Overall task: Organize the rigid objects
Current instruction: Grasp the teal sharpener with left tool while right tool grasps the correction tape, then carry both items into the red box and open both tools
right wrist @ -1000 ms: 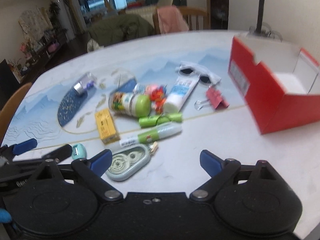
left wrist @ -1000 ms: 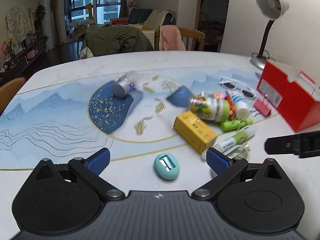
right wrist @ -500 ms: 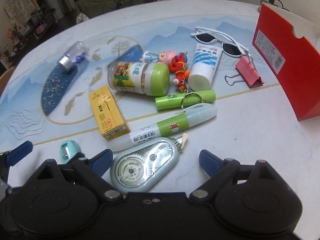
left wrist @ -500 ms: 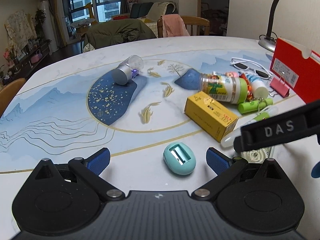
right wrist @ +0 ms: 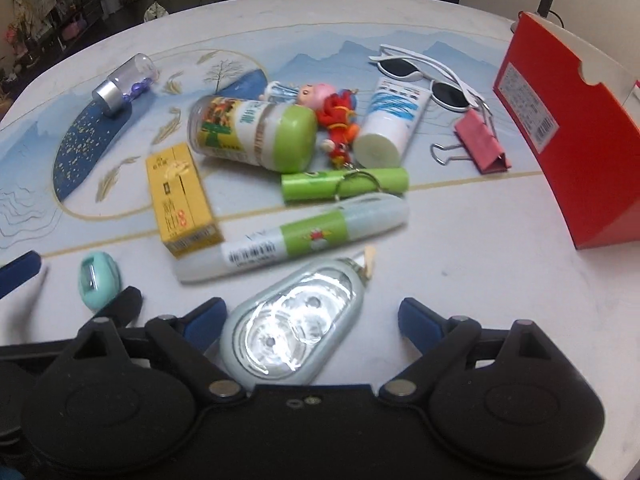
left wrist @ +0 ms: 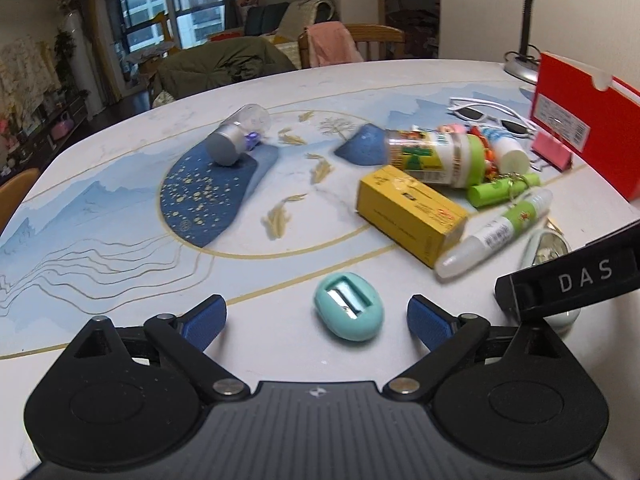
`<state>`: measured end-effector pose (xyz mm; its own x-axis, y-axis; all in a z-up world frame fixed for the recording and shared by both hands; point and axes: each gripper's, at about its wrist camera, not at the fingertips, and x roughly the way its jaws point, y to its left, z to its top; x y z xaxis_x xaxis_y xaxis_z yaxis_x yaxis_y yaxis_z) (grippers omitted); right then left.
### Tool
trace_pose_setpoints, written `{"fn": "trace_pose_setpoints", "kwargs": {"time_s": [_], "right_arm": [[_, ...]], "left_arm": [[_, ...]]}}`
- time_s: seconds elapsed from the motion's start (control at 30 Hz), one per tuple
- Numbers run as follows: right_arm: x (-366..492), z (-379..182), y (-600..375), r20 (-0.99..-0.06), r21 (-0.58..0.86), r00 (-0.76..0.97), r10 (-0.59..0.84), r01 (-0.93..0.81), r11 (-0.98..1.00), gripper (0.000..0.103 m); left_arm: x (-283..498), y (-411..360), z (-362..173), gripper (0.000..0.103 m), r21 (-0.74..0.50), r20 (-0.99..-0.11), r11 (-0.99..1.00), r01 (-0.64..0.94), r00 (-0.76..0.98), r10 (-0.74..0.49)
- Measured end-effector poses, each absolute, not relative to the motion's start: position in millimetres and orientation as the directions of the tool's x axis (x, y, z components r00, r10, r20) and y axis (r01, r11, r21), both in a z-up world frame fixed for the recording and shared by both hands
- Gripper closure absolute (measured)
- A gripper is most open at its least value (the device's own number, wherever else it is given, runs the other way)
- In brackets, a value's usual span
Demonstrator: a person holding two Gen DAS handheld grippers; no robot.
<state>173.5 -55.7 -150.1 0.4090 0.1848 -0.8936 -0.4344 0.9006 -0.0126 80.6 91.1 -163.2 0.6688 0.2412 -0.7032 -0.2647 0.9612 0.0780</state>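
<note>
My left gripper (left wrist: 316, 318) is open, its blue pads on either side of a teal egg-shaped sharpener (left wrist: 349, 311) lying on the table; the sharpener also shows in the right wrist view (right wrist: 98, 276). My right gripper (right wrist: 312, 316) is open around a pale green correction-tape dispenser (right wrist: 294, 330), which lies between the jaws, nearer the left pad. Just beyond lie a white-and-green glue pen (right wrist: 292, 236), a yellow box (right wrist: 182, 198), a green-capped jar (right wrist: 252, 132) and a green tube with a key ring (right wrist: 344, 184).
A red open box (right wrist: 568, 128) stands at the right. White sunglasses (right wrist: 424, 76), a pink binder clip (right wrist: 482, 142), a white tube (right wrist: 392, 116), small toy figures (right wrist: 332, 112) and a clear vial with a silver cap (right wrist: 124, 82) lie on the table. A desk lamp (left wrist: 528, 20) stands behind the box.
Both grippers have moved forward and down. The right one has closed in on the correction-tape dispenser, which now lies between its jaws. The sharpener sits closer between the left pads.
</note>
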Motion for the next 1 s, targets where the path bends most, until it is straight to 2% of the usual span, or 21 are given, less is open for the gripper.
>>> {"fn": "trace_pose_setpoints", "kwargs": {"time_s": [0.13,0.23,0.3,0.37,0.4,0.47,0.5,0.53,0.63,0.73,1.0], "right_arm": [[171,-148,-70,-0.892,-0.020,0.416,0.176,-0.425,0.905,0.015],[170,-147,-79,-0.889,-0.024,0.424,0.176,-0.426,0.905,0.020],[168,-145,-85,-0.885,-0.023,0.429,0.179,-0.424,0.905,0.025],[167,-143,-90,-0.882,-0.023,0.434,0.183,-0.427,0.904,0.035],[167,-142,-93,-0.880,-0.023,0.437,0.185,-0.428,0.903,0.037],[167,-140,-98,-0.875,-0.023,0.446,0.187,-0.425,0.905,0.050],[167,-140,-101,-0.873,-0.022,0.449,0.190,-0.425,0.905,0.052],[168,-140,-104,-0.873,-0.017,0.448,0.194,-0.425,0.905,0.052],[170,-139,-115,-0.868,-0.008,0.454,0.202,-0.419,0.908,0.052],[171,-138,-127,-0.860,-0.008,0.466,0.206,-0.416,0.909,0.052],[174,-118,-162,-0.831,0.033,0.495,0.254,-0.412,0.911,0.052]], "left_arm": [[81,85,-163,0.010,0.089,-0.696,0.964,-0.252,0.676,0.241],[83,86,-161,0.020,0.063,-0.700,0.965,-0.253,0.678,0.224],[83,84,-161,0.024,0.068,-0.697,0.965,-0.253,0.680,0.228],[83,82,-160,0.034,0.058,-0.697,0.966,-0.251,0.682,0.219],[83,81,-159,0.036,0.055,-0.698,0.966,-0.253,0.682,0.218],[84,81,-159,0.041,0.053,-0.699,0.962,-0.267,0.679,0.227],[85,80,-159,0.042,0.057,-0.698,0.958,-0.280,0.675,0.239],[85,81,-159,0.044,0.059,-0.698,0.954,-0.294,0.671,0.250],[85,81,-158,0.062,0.025,-0.703,0.953,-0.303,0.672,0.232],[86,78,-157,0.070,0.032,-0.705,0.948,-0.315,0.666,0.245],[85,70,-146,0.070,-0.001,-0.721,0.938,-0.348,0.650,0.240]]}}
